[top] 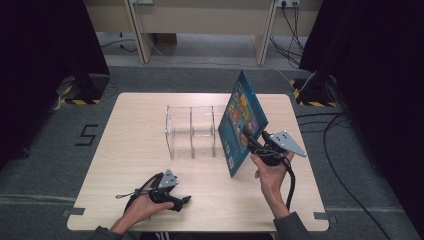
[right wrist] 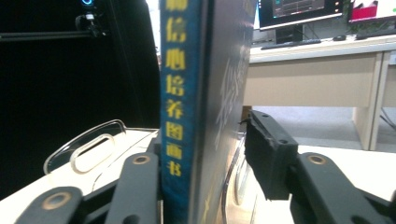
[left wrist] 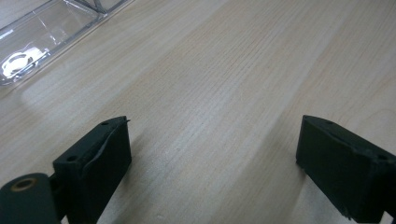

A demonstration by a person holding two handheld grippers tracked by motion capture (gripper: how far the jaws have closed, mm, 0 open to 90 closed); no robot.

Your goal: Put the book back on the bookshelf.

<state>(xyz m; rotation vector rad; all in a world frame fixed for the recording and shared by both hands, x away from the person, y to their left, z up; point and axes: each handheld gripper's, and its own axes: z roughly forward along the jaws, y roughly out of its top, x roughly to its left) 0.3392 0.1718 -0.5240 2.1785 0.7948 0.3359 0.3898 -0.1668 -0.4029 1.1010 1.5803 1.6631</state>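
Blue-covered hardback picture book [top: 243, 121] stood tilted on its lower edge at the right end of the clear acrylic divided rack [top: 192, 131]. It sat between the right gripper [top: 251, 140]'s parted jaws, one jaw clear of the cover. Far nearer than the left gripper [top: 181, 201], which rested wide open.

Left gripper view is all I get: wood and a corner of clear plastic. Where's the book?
Observer: The blue picture book stands tilted at the right end of the clear divider rack, between the jaws of the right gripper.
Operator: Clamped?
Observer: No. In the right gripper view one pad stands just off the cover. The other jaw lies against the spine side.
Operator: And my left gripper?
Observer: The left gripper sits at the near left of the table, well apart from the book.
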